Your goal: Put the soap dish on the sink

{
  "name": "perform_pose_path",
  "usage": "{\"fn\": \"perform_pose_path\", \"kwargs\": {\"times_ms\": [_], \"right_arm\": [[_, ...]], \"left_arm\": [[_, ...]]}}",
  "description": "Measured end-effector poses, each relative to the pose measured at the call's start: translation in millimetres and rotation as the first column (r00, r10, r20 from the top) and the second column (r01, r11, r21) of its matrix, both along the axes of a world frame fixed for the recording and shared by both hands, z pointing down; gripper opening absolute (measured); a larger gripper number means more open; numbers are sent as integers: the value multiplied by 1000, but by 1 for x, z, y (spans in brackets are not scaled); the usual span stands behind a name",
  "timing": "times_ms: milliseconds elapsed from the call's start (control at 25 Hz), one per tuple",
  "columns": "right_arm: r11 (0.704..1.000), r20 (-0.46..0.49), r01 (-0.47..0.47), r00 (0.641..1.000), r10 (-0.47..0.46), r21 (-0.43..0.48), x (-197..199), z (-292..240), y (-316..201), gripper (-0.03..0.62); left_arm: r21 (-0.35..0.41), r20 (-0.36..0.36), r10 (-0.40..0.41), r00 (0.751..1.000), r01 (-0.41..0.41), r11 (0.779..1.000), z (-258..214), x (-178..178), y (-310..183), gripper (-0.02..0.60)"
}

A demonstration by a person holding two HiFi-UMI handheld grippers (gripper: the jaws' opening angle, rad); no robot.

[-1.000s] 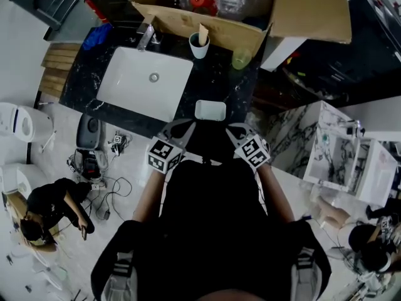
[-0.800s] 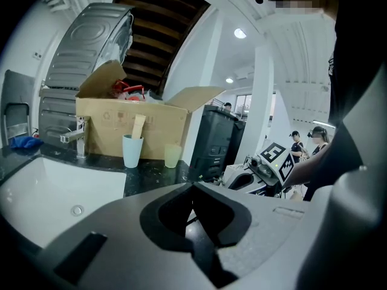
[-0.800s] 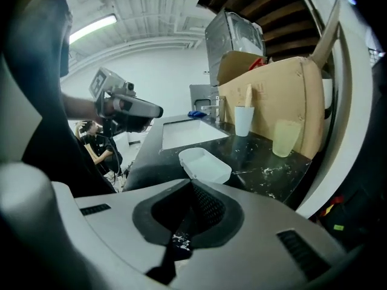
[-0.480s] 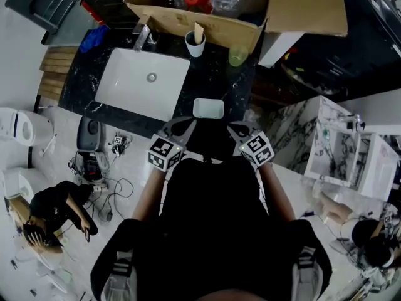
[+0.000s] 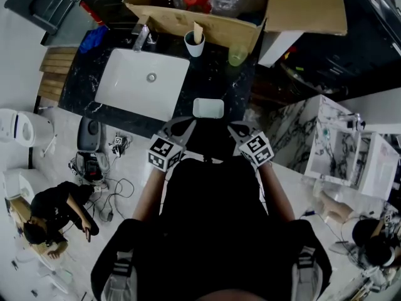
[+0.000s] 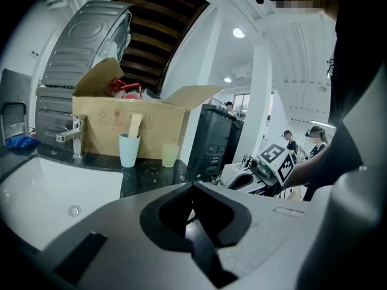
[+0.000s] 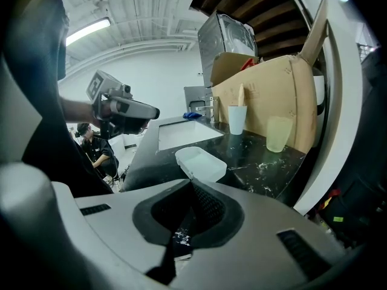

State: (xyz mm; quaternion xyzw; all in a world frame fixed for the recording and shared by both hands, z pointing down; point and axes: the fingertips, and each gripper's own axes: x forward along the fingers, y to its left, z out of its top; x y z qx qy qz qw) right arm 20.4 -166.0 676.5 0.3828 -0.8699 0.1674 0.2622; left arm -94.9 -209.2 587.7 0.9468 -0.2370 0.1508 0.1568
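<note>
Sitting flat on the black marble countertop (image 5: 220, 80), one white rectangular plastic soap dish (image 5: 208, 108) lies just right of the single white rectangular basin (image 5: 141, 83), near the counter's front edge at the centre of the head view. Two grippers hang just below it in that frame, apart from it: the left gripper (image 5: 178, 128) and the right gripper (image 5: 241, 130). Each has its jaws pressed together on nothing, as both gripper views show. Two cups stand toward the top of the frame: one pale cup holding a wooden stick (image 5: 194, 44) and one translucent yellow-green cup (image 5: 237, 58). Behind them sits one open brown cardboard box (image 5: 307, 5), and one chrome tap (image 5: 143, 37) stands at the basin's upper edge. The right gripper view shows the soap dish at mid-frame, just above the closed jaw tips.
</note>
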Motion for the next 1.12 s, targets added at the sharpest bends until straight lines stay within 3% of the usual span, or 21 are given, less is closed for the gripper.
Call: {"fn": "perform_pose_path", "kwargs": {"times_ms": [640, 880, 1120], "right_arm": [[999, 15, -32, 999, 31, 35, 3, 2, -7, -5], [999, 2, -44, 999, 44, -15, 4, 1, -4, -5], [1000, 5, -24, 1000, 24, 6, 0, 1, -9, -5]], "left_arm": [[-11, 0, -1, 1000, 1, 1000, 5, -3, 0, -2], [-4, -7, -4, 1000, 4, 1000, 4, -1, -3, -2], [-3, -7, -4, 1000, 4, 1000, 3, 0, -7, -2]]}}
